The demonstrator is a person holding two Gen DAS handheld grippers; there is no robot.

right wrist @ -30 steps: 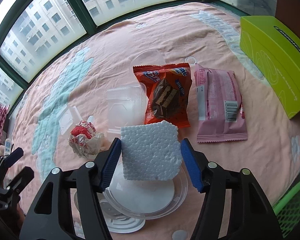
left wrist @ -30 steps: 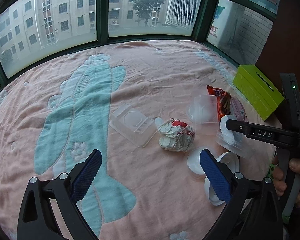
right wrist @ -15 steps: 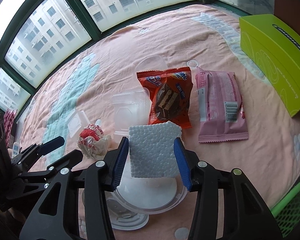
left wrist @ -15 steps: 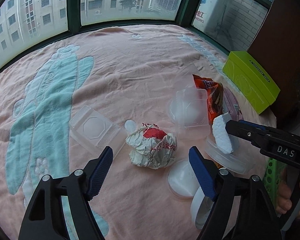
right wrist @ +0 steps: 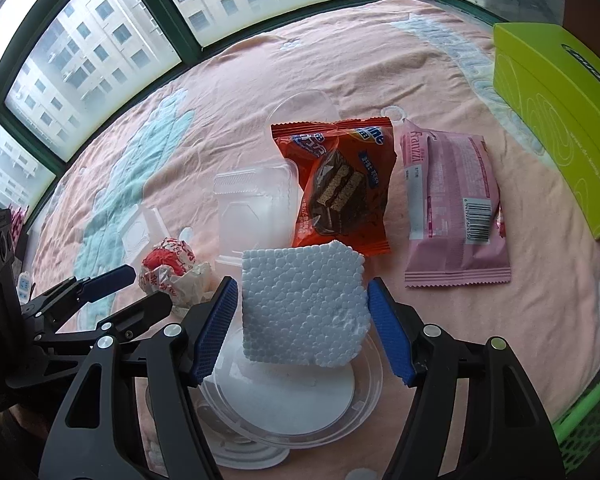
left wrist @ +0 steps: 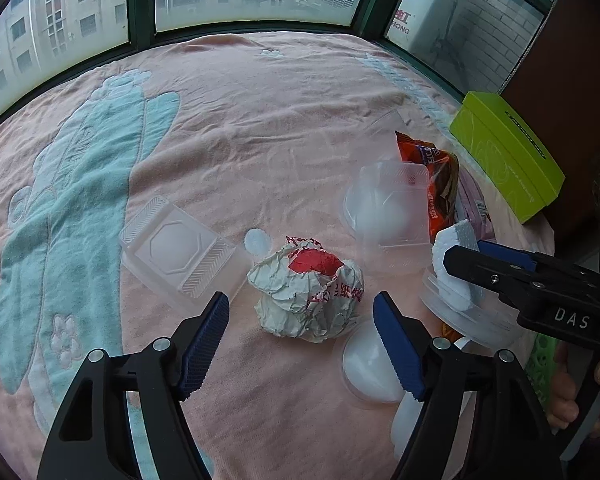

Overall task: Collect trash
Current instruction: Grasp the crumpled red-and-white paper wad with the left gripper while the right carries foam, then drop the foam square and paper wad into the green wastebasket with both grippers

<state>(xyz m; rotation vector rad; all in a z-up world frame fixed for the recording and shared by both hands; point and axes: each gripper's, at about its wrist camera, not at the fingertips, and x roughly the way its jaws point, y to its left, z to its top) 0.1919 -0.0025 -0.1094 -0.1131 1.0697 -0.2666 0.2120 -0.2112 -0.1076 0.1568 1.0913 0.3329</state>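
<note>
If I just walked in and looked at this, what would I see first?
Probably the white foam square, standing up between the fingers of the right gripper, whose jaws are opening, right over a clear plastic bowl. Next, the crumpled red-and-white paper ball on the pink blanket, just ahead of the closing left gripper. Behind the foam lie a bright orange snack bag and a pink one, side by side.

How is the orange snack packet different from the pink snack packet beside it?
The orange snack packet shows a picture of a layered chocolate cake; the pink snack packet shows text and a barcode. The orange one lies partly against a clear plastic box; the pink one lies apart from it. Both lie flat and look sealed, on the pink blanket.
</note>
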